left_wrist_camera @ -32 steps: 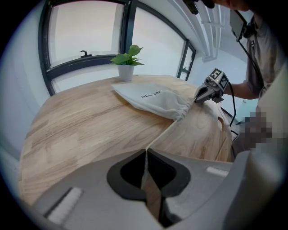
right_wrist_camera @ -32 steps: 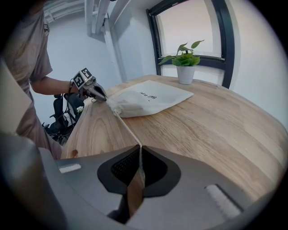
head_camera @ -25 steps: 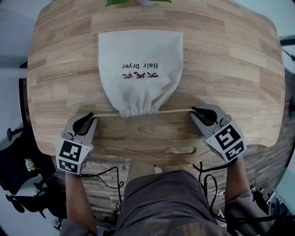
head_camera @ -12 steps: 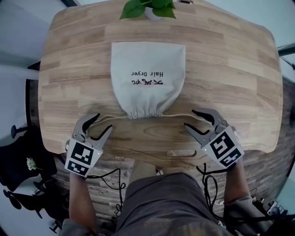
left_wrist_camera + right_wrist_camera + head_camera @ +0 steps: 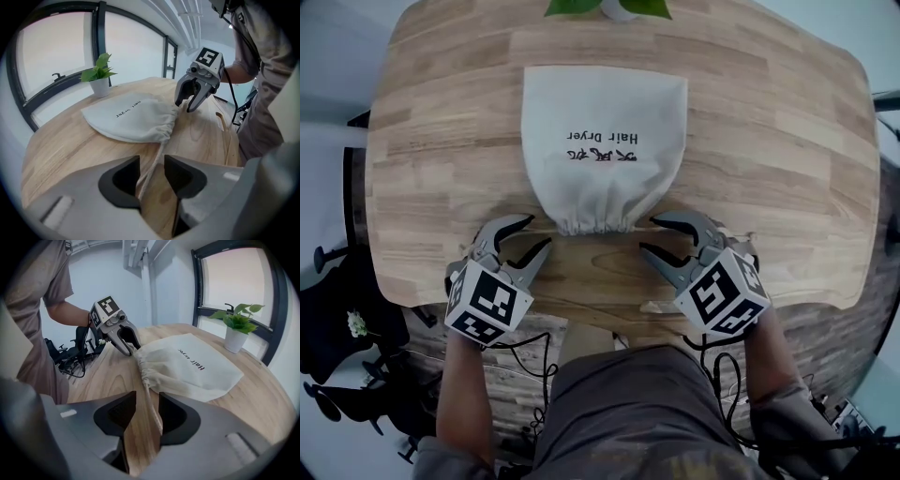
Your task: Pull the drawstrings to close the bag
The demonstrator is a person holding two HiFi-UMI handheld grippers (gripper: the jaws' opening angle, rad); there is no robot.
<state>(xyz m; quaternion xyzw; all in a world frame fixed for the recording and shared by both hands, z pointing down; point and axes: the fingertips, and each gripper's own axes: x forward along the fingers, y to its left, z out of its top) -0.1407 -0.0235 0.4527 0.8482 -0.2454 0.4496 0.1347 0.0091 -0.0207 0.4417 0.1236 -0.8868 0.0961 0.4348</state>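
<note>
The bag is matt, off-white woven cloth, puckered at its gathered neck. Its drawstring is pale cord. The table is smooth light wood with clear grain. The left gripper and right gripper look like matt grey plastic.

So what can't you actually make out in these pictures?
Plant: cut off by the head view's top edge.
Bag: cloth hides any contents in every view.
Cord ends: each gripper view loses them beneath its own jaws.
Whether the open left gripper or right gripper touches a cord: cannot tell.
Print beside "Hair Dryer": too small in the head view.
</note>
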